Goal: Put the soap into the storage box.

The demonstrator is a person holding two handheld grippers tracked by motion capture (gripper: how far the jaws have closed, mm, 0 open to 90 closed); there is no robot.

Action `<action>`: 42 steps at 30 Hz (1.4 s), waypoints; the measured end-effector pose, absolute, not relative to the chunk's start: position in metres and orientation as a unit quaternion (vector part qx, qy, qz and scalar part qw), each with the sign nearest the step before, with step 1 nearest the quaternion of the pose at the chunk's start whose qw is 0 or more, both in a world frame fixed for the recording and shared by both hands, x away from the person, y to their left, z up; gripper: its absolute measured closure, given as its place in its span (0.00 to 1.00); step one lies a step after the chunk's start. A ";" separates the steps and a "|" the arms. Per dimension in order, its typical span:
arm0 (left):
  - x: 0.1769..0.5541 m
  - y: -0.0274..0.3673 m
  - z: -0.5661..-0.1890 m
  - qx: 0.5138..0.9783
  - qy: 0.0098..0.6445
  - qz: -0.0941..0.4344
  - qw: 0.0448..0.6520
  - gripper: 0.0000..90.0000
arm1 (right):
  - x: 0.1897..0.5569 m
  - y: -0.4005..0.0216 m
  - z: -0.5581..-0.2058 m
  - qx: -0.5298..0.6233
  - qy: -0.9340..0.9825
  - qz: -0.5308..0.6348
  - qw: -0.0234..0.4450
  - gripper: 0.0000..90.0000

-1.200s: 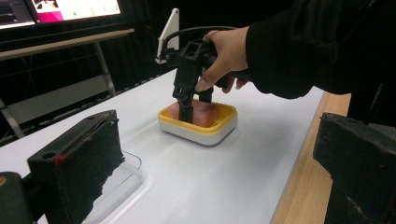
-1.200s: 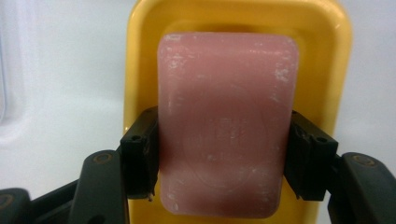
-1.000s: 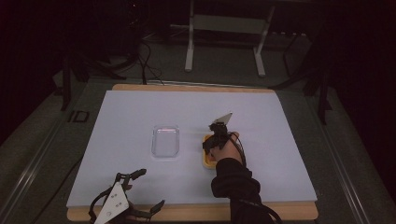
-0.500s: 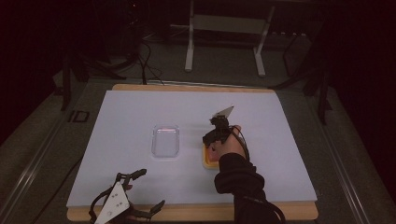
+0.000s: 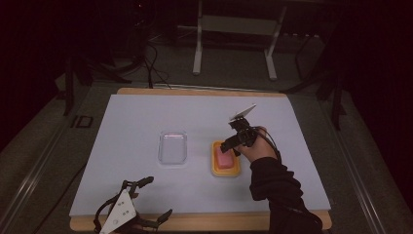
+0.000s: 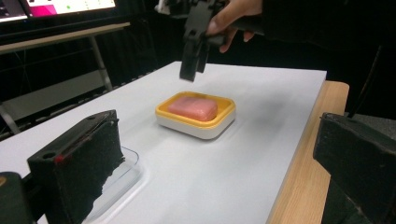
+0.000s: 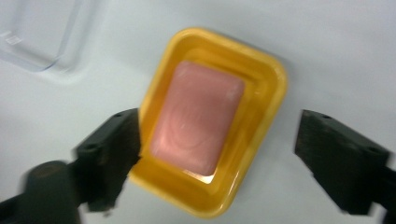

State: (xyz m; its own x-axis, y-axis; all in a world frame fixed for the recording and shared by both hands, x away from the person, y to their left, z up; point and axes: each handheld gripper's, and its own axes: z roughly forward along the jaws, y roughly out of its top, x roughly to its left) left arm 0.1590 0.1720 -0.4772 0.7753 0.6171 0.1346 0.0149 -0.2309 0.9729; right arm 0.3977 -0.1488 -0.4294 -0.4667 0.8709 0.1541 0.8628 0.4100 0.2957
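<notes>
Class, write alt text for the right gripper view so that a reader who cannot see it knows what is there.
A pink soap bar lies in a yellow dish on a white table, seen from straight above. The right gripper hangs over it, its two black jaws wide apart, one each side of the dish, nothing held. The corner of a clear lid shows at upper left.

Dim lab or studio, white-topped table [image 5: 146,126], metal stand [image 5: 234,44], floor cables [image 5: 151,58], monitor [image 6: 60,7]

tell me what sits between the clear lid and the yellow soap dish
Nothing: in the high view only a bare strip of the white mat separates the clear lid from the yellow soap dish holding the pink soap.
</notes>
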 end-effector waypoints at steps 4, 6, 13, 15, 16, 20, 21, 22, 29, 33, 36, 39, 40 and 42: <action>0.160 0.172 -0.478 0.742 0.217 0.258 0.579 0.02 | 0.392 -0.157 -0.430 0.496 0.848 0.188 0.018 0.15; 0.161 0.172 -0.478 0.743 0.217 0.257 0.579 0.02 | 0.389 -0.161 -0.431 0.488 0.852 0.189 0.024 0.15; 0.161 0.171 -0.479 0.745 0.216 0.256 0.577 0.02 | 0.378 -0.181 -0.431 0.434 0.867 0.238 0.050 0.15; 0.161 0.171 -0.479 0.746 0.216 0.255 0.577 0.02 | 0.375 -0.187 -0.432 0.426 0.870 0.240 0.057 0.15; 0.161 0.171 -0.479 0.746 0.216 0.254 0.577 0.02 | 0.374 -0.190 -0.433 0.422 0.872 0.241 0.062 0.15; 0.161 0.171 -0.479 0.746 0.215 0.253 0.577 0.02 | 0.369 -0.202 -0.435 0.409 0.878 0.237 0.070 0.15; 0.161 0.171 -0.479 0.747 0.216 0.253 0.576 0.02 | 0.368 -0.206 -0.435 0.409 0.878 0.239 0.069 0.15; 0.161 0.171 -0.479 0.747 0.215 0.253 0.576 0.02 | 0.367 -0.209 -0.435 0.410 0.877 0.242 0.069 0.15; 0.161 0.169 -0.480 0.749 0.215 0.253 0.573 0.02 | 0.355 -0.235 -0.442 0.409 0.871 0.262 0.071 0.14; 0.162 0.169 -0.480 0.750 0.215 0.254 0.571 0.02 | 0.349 -0.252 -0.449 0.411 0.867 0.270 0.081 0.14; 0.162 0.168 -0.481 0.751 0.215 0.254 0.570 0.02 | 0.345 -0.264 -0.451 0.416 0.864 0.270 0.091 0.14; 0.162 0.168 -0.481 0.752 0.215 0.254 0.570 0.02 | 0.340 -0.273 -0.453 0.419 0.860 0.272 0.102 0.14; 0.162 0.168 -0.481 0.752 0.215 0.254 0.570 0.02 | 0.338 -0.276 -0.453 0.420 0.859 0.276 0.101 0.14; 0.162 0.168 -0.481 0.752 0.215 0.254 0.570 0.02 | 0.336 -0.278 -0.453 0.418 0.859 0.279 0.100 0.14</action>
State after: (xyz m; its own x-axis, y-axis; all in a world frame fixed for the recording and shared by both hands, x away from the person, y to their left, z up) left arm 0.1619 0.1680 -0.4807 0.7791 0.6118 0.1365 0.0339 -0.2586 0.9654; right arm 0.3356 -0.2778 -0.4533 -0.6300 0.7742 0.0618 0.6624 0.4941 0.5631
